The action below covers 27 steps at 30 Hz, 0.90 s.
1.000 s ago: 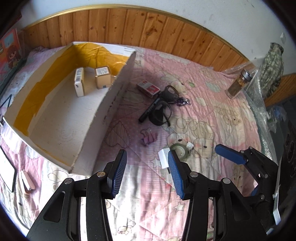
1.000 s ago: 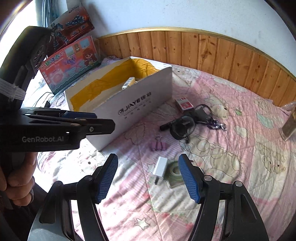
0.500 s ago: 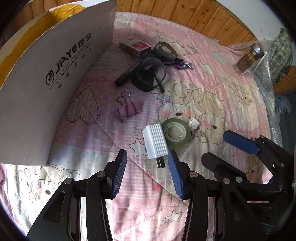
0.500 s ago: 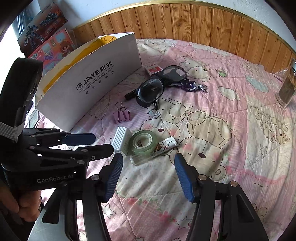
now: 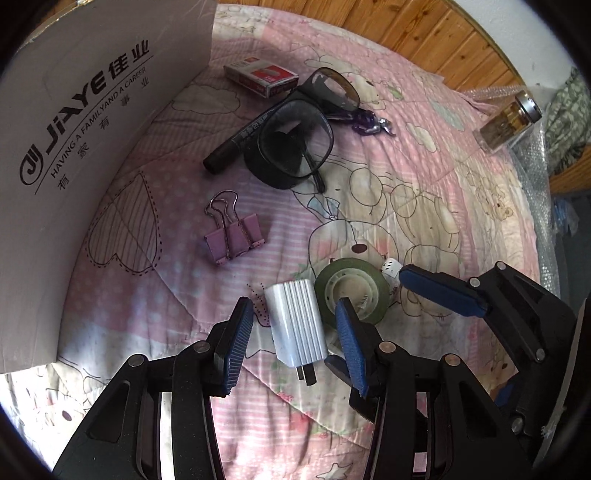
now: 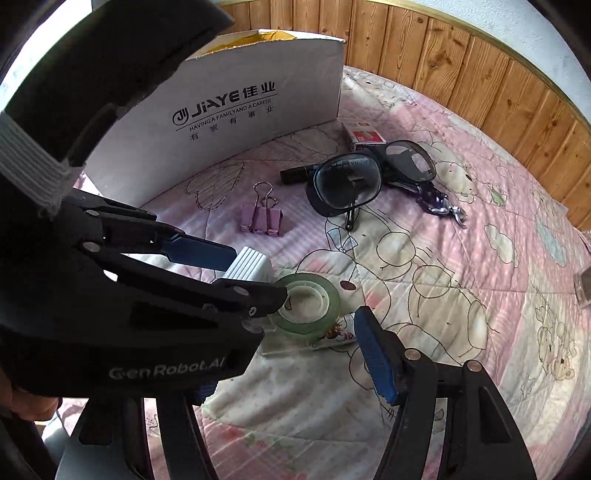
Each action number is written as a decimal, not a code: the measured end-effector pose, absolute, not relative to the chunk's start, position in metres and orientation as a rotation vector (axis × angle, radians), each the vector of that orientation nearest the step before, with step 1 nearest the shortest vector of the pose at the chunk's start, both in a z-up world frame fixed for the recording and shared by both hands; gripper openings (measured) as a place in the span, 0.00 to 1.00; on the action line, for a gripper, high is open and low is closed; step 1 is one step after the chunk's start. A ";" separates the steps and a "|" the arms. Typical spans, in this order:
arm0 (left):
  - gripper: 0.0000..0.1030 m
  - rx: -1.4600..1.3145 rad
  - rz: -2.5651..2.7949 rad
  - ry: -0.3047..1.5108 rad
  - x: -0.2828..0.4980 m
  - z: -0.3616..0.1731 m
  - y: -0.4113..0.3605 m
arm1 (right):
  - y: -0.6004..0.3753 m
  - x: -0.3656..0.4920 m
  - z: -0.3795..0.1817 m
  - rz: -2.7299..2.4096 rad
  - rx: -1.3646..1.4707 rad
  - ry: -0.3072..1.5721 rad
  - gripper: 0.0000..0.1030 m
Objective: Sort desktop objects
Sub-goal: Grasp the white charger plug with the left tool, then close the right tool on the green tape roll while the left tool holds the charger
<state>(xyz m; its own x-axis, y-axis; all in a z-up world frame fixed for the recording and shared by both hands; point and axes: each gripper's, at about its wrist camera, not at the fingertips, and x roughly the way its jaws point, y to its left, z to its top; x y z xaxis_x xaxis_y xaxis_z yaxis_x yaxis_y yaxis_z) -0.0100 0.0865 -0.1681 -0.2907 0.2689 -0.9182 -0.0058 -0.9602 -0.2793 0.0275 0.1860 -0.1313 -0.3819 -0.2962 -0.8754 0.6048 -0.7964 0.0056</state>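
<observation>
The left tool (image 5: 295, 343), wide open and empty, straddles the white ribbed plastic charger (image 5: 295, 325) on the quilted bed (image 5: 424, 177), the green tape roll (image 5: 351, 291) at its two o'clock. The charger is probably light, stiff and slick: grip its flat sides. The right tool (image 6: 314, 354) is opening, empty.

Looks like a home bedroom — pink cartoon-bear quilt (image 5: 406, 206) spread as the work surface. Backed by wood panelling (image 6: 461, 66) under a white wall (image 6: 535, 26), with household clutter — glasses (image 5: 291, 147), box (image 6: 229, 122).

charger (image 5: 295, 326) left of tape (image 5: 351, 291), touching.
</observation>
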 end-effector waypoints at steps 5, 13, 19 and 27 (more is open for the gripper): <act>0.39 -1.740 2.347 -0.373 -0.012 -0.169 0.076 | 0.195 0.016 -0.140 -2.129 1.337 0.335 0.40; 0.22 -1.735 2.346 -0.317 -0.014 -0.169 0.076 | 0.205 0.008 -0.137 -2.165 1.320 0.276 0.54; 0.21 -1.727 2.379 -0.273 -0.016 -0.162 0.071 | 0.190 0.010 -0.141 -2.146 1.317 0.369 0.48; 0.21 -1.674 2.428 -0.294 -0.017 -0.147 0.056 | 0.208 0.001 -0.123 -2.187 1.315 0.198 0.47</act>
<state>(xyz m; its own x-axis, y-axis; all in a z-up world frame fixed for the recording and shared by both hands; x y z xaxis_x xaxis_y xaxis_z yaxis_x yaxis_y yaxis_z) -0.0166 0.0557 -0.1468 -0.3511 0.2560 -0.9007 -0.0338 -0.9648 -0.2610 0.0014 0.2082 -0.1229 -0.3508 -0.3966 -0.8483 0.5426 -0.8244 0.1611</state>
